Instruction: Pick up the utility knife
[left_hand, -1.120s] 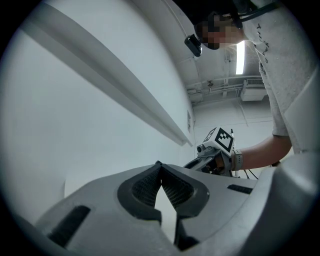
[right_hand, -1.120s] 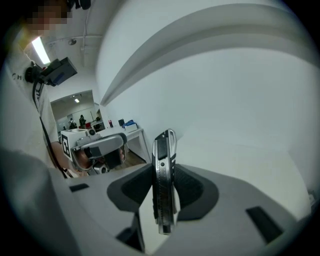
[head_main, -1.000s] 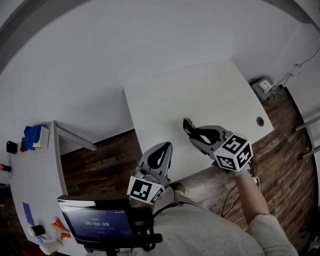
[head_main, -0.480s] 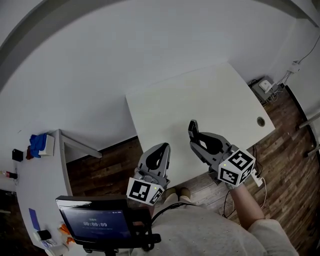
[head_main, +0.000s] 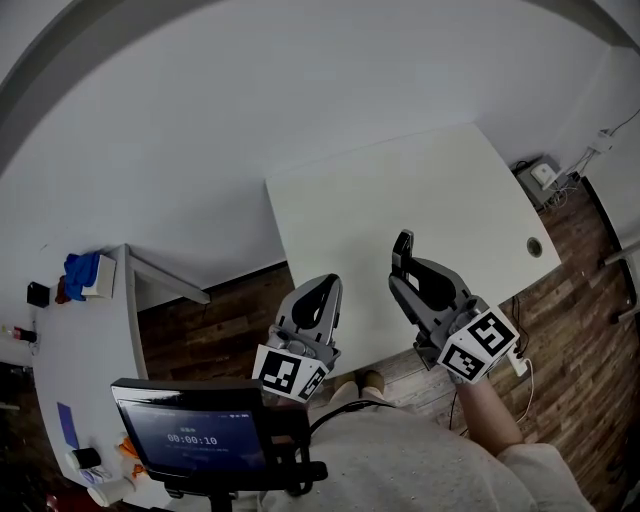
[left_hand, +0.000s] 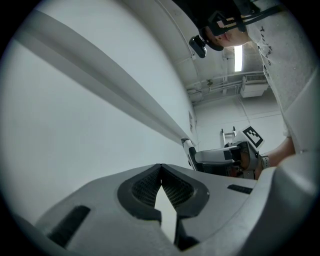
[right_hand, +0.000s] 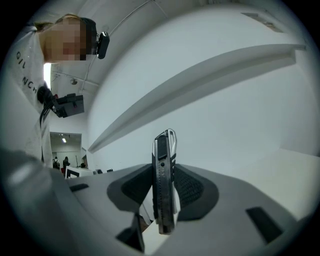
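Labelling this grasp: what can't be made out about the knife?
Sides of the utility knife: right gripper view, seen edge-on, clamped in the right gripper.
Knife body: head view, covered by that gripper.
Blade out or retracted: too small in either view.

utility knife: black and dark grey, silver metal edge seen. right gripper and left gripper: grey bodies, black cross-hatched pads noted. cubes: black-and-white square markers. table: white. floor: dark brown wood planks.
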